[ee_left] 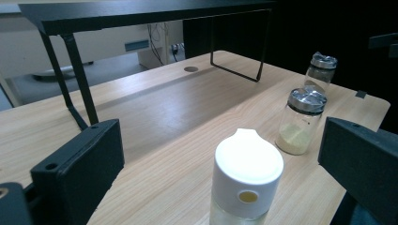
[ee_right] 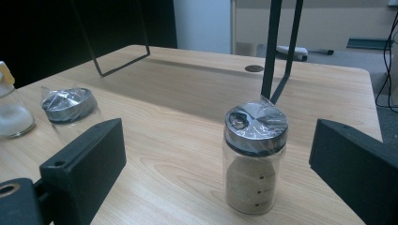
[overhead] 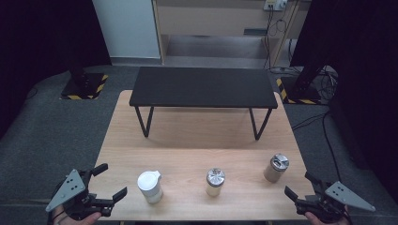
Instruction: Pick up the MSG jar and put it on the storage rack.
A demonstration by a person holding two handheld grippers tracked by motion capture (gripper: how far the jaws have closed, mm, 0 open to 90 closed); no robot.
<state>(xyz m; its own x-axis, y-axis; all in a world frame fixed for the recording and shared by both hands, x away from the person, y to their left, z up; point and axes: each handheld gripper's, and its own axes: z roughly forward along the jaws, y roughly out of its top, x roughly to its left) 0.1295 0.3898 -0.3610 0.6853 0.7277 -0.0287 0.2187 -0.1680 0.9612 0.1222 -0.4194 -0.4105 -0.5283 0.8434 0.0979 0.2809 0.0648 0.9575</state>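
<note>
Your left gripper (overhead: 109,183) gapes wide before the white-capped glass bottle (overhead: 150,186), your right gripper (overhead: 298,186) equally wide before the steel-lidded glass jar (overhead: 276,168), neither touching.

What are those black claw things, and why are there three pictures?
A person holds a grabbing tool in each hand: the left gripper and the right gripper. One camera looks down from above. The other two ride on the tools, so you see their black fingers up close. On the wooden table stand a white-capped jar, a middle jar and a right jar, with a black shelf behind. Both tools are open and hold nothing.
</note>
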